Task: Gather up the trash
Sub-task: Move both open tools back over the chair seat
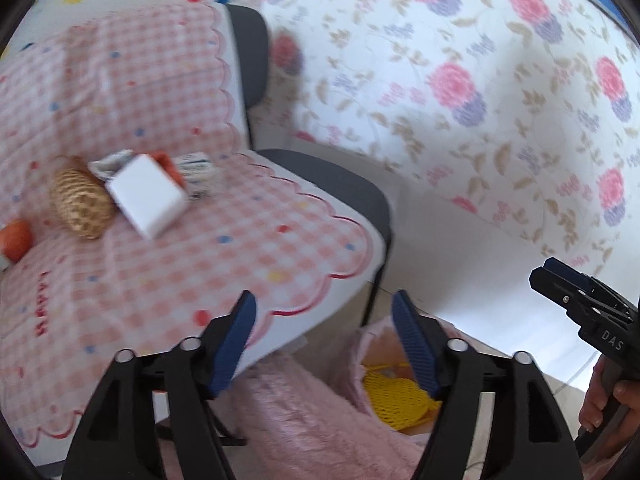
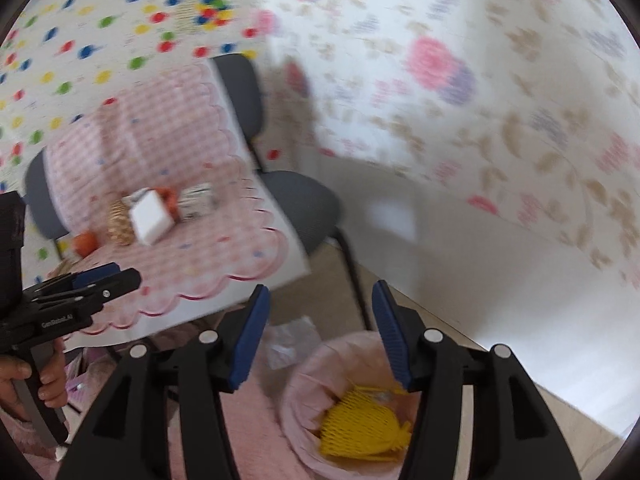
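Note:
A pink-lined trash bin (image 2: 298, 392) stands on the floor below the table, with a yellow foam net (image 2: 360, 426) lying inside it. In the left wrist view the bin (image 1: 366, 354) and the net (image 1: 394, 398) show between and behind my fingers. My left gripper (image 1: 323, 304) is open with nothing between its pads, above the table's front edge. My right gripper (image 2: 320, 296) is open and empty above the bin. On the pink checked tablecloth (image 1: 248, 240) lie a white box (image 1: 148, 196), crumpled wrappers (image 1: 196, 168), a woven straw ball (image 1: 82, 204) and an orange (image 1: 16, 238).
A grey chair (image 2: 296, 200) stands behind the table against a flowered wall. A clear plastic wrapper (image 2: 288, 340) lies on the floor beside the bin. A fluffy pink rug (image 1: 312, 420) lies beneath. Each gripper shows in the other's view, right (image 1: 560, 284) and left (image 2: 116, 276), held by hands.

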{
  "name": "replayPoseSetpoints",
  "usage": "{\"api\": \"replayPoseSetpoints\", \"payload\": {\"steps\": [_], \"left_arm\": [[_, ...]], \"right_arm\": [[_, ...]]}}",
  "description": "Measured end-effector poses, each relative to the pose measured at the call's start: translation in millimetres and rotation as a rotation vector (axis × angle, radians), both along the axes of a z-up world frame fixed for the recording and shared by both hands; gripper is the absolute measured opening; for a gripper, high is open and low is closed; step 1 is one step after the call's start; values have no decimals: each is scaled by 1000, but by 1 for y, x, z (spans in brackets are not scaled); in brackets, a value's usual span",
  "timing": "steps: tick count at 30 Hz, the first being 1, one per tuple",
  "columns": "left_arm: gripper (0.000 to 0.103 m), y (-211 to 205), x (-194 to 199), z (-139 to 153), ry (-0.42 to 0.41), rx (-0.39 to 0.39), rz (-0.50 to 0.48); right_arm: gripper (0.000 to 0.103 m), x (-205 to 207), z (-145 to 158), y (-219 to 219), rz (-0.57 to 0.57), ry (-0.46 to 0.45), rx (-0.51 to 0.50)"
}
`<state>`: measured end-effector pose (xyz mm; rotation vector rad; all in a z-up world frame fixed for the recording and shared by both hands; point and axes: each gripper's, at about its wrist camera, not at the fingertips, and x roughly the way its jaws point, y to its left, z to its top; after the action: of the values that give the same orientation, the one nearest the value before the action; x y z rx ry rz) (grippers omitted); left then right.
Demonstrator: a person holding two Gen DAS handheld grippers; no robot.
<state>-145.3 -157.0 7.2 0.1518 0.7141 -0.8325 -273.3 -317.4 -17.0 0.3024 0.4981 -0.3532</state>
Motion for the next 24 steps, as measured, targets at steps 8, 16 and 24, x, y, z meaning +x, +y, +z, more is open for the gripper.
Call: {"api": "replayPoseSetpoints", "payload": {"steps": [8,16,24], "left_arm": [[86,62,24,17,-44,12,210],[90,113,45,24,-63,57,391],[91,149,65,11,-14,91,525]], "right_arm": [[74,63,28,41,223,-48,-50],[87,115,42,71,367,-70,-78],[97,154,38,88,439,-90,-62]]}}
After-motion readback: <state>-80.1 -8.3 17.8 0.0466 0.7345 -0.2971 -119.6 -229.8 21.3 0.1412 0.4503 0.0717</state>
